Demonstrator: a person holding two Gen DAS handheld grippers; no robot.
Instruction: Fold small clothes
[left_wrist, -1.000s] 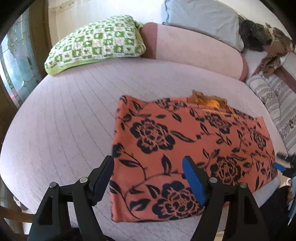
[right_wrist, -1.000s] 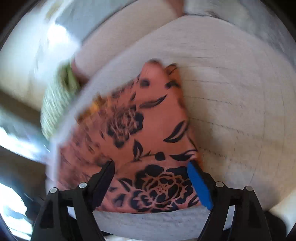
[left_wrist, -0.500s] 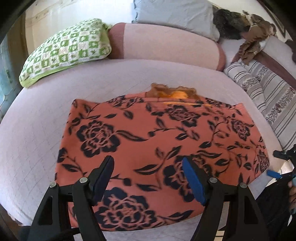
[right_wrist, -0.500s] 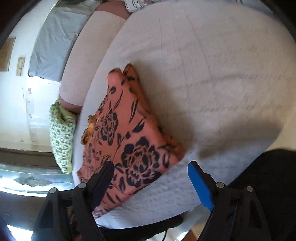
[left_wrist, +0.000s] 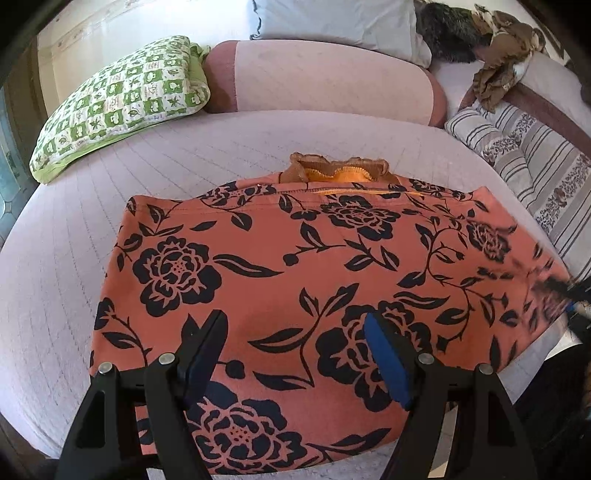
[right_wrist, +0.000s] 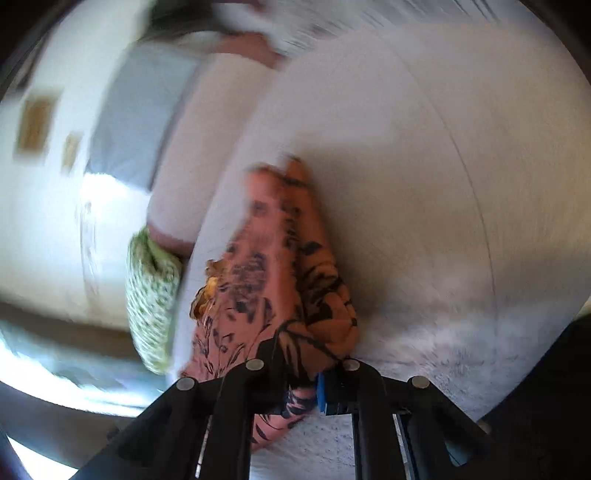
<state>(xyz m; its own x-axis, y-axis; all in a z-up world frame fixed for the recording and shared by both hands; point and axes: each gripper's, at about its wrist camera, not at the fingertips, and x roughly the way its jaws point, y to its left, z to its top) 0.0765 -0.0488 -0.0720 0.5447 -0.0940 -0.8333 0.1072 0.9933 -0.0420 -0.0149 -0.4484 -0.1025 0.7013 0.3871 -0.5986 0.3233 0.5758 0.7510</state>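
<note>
On pale quilted bed (left_wrist: 74, 258), flat orange black-floral garment (left_wrist: 295, 280); right tool (right_wrist: 301, 387) just clamped shut on its near corner, left tool (left_wrist: 295, 354) gaping above near hem, gripping nothing: thin pinch may slip, one-sided pull may skew fold.

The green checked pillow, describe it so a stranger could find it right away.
Start at the wide pale lilac quilted bed. At its far left corner, beside the pink bolster cushion, lies the green and white checked pillow. It alone has a leaf-patterned check; the neighbouring cushions are plain or striped.

Pale quilted bed (left_wrist: 74, 258), green-checked pillow (left_wrist: 122, 99)
</note>
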